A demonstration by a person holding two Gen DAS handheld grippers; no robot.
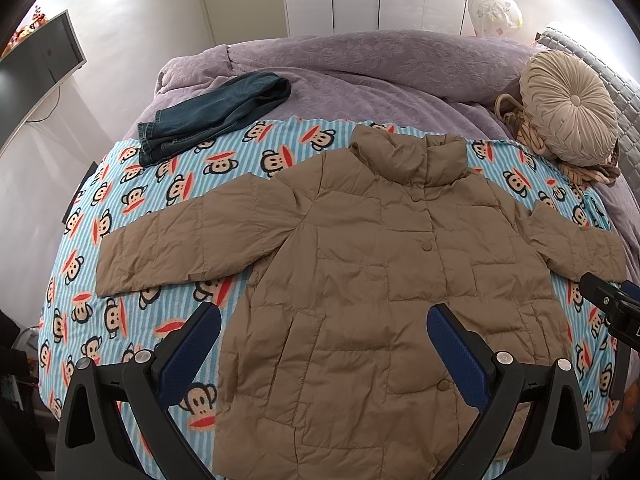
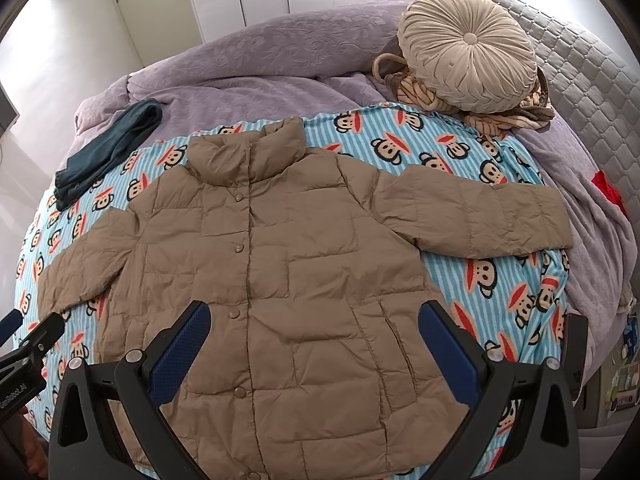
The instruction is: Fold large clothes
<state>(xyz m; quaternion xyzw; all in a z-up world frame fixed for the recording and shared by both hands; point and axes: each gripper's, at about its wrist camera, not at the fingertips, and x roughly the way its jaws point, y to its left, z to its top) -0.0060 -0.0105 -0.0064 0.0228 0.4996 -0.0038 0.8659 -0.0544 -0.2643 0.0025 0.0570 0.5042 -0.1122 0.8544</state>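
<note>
The jacket hem runs off both views' bottom edges. The round cushion hides most of the striped cloth beneath it.

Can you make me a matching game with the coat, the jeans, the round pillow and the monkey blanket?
Things:
1. puffy coat
2. jeans
3. round cushion
4. monkey blanket

States:
A. folded up, near the far left part of the bed
B. striped blue, lying under the coat
C. spread flat, sleeves out, snaps closed
D. beige and pleated, sitting on a striped tan cloth

Pairs: 1-C, 2-A, 3-D, 4-B
</note>
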